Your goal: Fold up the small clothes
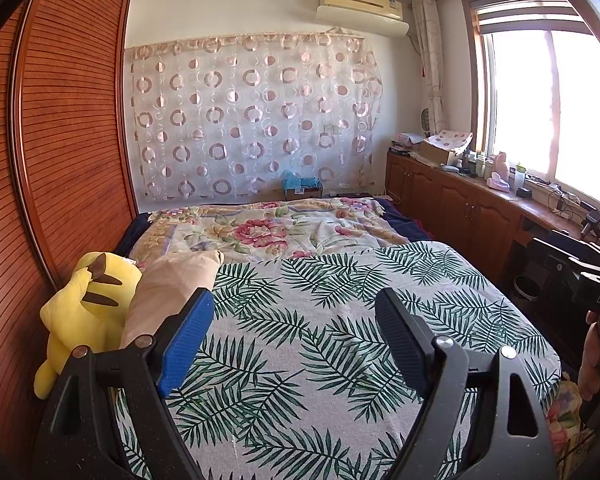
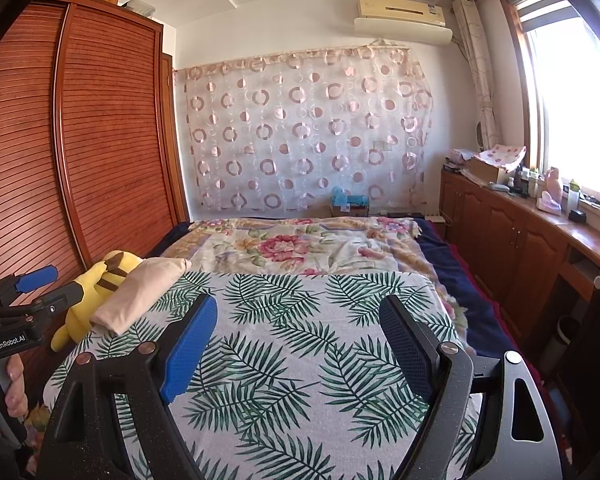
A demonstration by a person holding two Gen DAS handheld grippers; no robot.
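- Both jaws wide open and empty: left gripper (image 1: 294, 312), right gripper (image 2: 298, 318), above the palm-leaf sheet (image 2: 300, 360).
- Folded beige cloth (image 2: 140, 292) at the sheet's left edge, against the yellow plush toy (image 2: 96, 280).
- Best to reach left, pinch only cloth.
- Toy close by, easy to grab by mistake.
- Flowery blanket (image 2: 292, 244) further back.

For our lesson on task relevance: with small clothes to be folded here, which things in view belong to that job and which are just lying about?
Belongs to the job:
- folded beige cloth garment
- leaf-print cotton sheet, the work surface
- left gripper, open
- right gripper, open

Just lying about:
- yellow plush toy
- floral quilt
- blue tissue box
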